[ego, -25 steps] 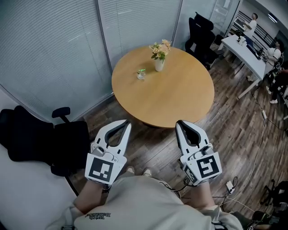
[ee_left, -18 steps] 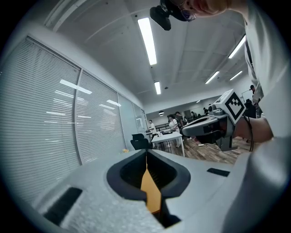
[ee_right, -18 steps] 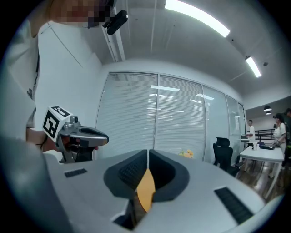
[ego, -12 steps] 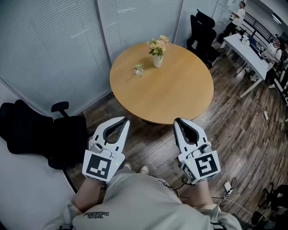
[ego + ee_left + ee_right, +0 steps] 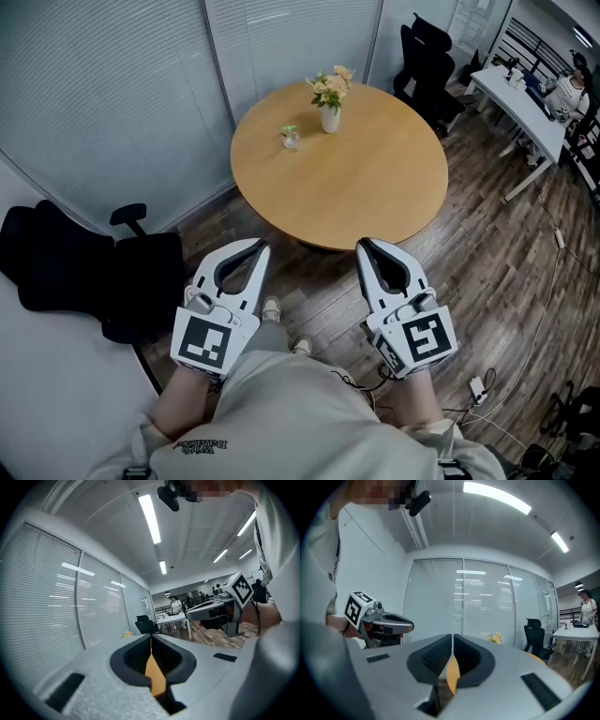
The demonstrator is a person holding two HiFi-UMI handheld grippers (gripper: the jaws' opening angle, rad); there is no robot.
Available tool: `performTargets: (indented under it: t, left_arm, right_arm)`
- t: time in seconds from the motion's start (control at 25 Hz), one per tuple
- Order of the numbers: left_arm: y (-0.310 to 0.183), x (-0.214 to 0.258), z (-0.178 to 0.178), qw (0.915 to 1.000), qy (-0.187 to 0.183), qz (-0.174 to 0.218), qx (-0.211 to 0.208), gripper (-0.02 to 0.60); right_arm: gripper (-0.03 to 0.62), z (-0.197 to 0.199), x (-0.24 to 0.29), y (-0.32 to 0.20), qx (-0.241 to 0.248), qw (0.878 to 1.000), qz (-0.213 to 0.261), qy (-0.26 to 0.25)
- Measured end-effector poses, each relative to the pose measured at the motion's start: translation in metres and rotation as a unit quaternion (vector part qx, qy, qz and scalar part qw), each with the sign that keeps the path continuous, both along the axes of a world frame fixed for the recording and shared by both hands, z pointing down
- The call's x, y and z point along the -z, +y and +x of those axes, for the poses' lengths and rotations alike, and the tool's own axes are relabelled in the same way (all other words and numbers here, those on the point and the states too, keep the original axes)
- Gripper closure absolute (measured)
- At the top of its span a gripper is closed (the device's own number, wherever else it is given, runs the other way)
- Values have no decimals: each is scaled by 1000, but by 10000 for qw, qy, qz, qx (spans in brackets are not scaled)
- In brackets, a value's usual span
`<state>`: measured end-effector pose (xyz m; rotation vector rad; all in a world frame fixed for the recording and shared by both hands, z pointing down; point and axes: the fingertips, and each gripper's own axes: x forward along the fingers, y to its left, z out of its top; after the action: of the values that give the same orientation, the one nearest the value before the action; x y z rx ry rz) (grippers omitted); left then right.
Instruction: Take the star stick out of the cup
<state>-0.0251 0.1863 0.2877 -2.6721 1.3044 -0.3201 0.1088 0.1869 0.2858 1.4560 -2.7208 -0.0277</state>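
Round wooden table [image 5: 375, 187] on plank floor [image 5: 487, 281]; slatted blinds [image 5: 112, 84] behind; black chair [image 5: 141, 281] at table's 8 o'clock; white desk [image 5: 516, 98] at 2 o'clock. Flower vase [image 5: 330, 111] near table's 11 o'clock rim; small clear cup [image 5: 290, 140] at vase's 8 o'clock; star stick [image 5: 290, 130] inside cup, green tip up; long axis seemingly upright, too small to be sure. Left gripper [image 5: 258, 247], right gripper [image 5: 364, 246] both clenched, empty, tips toward 12 o'clock, well apart from cup.
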Motion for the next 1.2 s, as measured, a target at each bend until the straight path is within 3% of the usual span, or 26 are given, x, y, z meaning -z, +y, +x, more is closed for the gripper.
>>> performTargets:
  t: [0.6,1.2]
  left_arm:
    - [-21,-8,-4,9999,39,104,17,558]
    - [-107,-30,-23,10000,-20,-25,8,558]
  right_arm:
    - [559,-7,-12,-23,59,9999,-55,82]
    - [559,-27,-31,-111,35,9996,-266,50]
